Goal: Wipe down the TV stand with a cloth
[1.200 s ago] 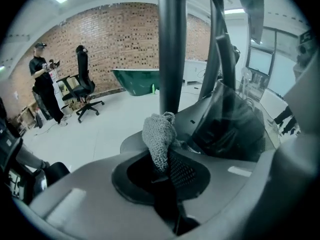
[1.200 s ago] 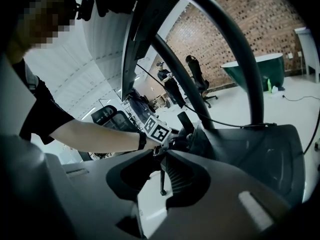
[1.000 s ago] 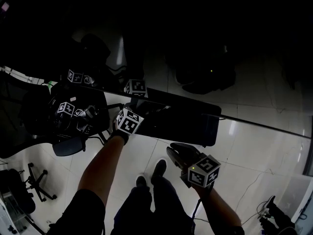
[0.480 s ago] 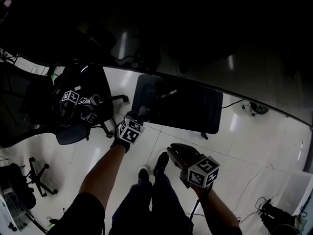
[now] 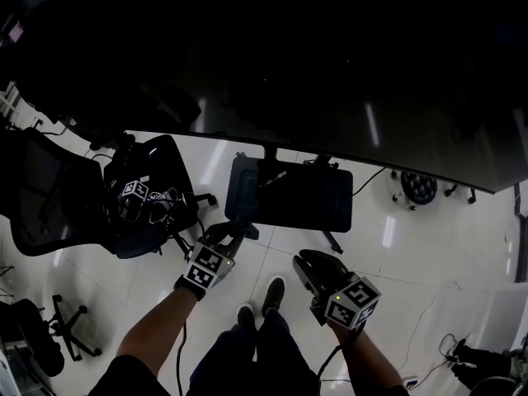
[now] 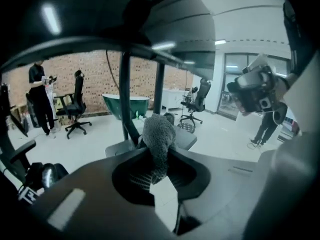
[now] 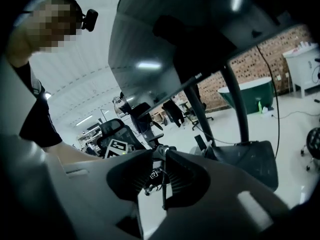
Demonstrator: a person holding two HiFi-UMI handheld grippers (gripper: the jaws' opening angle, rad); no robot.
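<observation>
A green tub [image 6: 140,104] stands before the brick wall [image 6: 90,69]; left of the tub, an office chair [image 6: 75,101] and a standing person [image 6: 39,99]

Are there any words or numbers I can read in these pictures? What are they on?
No words or numbers can be read.
Left gripper's marker cube: only black-and-white squares, no letters.
Right gripper's marker cube: the same.
White patch, low left in the left gripper view: too blurred to read.

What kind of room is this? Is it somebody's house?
Probably not a house: it looks like a big open office or workshop, with rolling office chairs, a brick wall and a shiny white floor.
</observation>
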